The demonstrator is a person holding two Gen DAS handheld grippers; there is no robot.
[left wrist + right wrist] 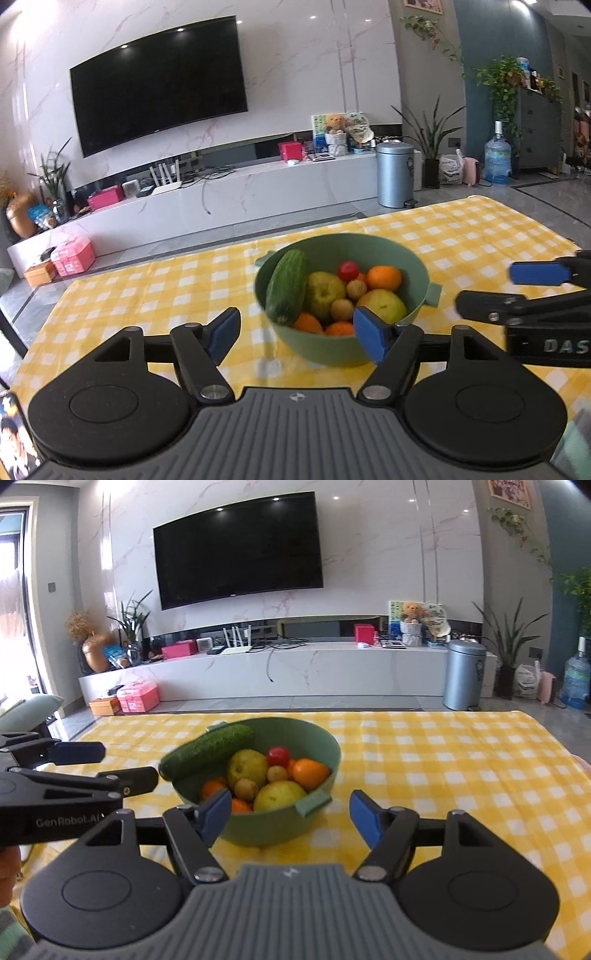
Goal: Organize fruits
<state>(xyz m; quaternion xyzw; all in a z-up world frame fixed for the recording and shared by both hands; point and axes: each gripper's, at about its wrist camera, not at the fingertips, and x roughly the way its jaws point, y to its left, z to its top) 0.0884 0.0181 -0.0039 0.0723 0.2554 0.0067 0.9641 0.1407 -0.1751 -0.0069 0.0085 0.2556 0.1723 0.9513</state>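
A green bowl (417,266) (332,746) stands on the yellow checked tablecloth (147,295) (443,757). In it lie a cucumber (287,291) (207,751) leaning on the rim, two yellow-green pears (325,291) (382,304), several oranges (384,277) (310,772), a red tomato (348,270) (278,756) and small brown fruits (341,309). My left gripper (297,334) is open and empty, just in front of the bowl; it also shows in the right wrist view (110,764). My right gripper (290,818) is open and empty before the bowl; it also shows in the left wrist view (498,288).
Beyond the table's far edge are a white TV console (295,672), a wall TV (240,550), a grey bin (394,173) (463,674) and pink boxes (72,255) on the floor. A phone (13,435) lies at the near left corner.
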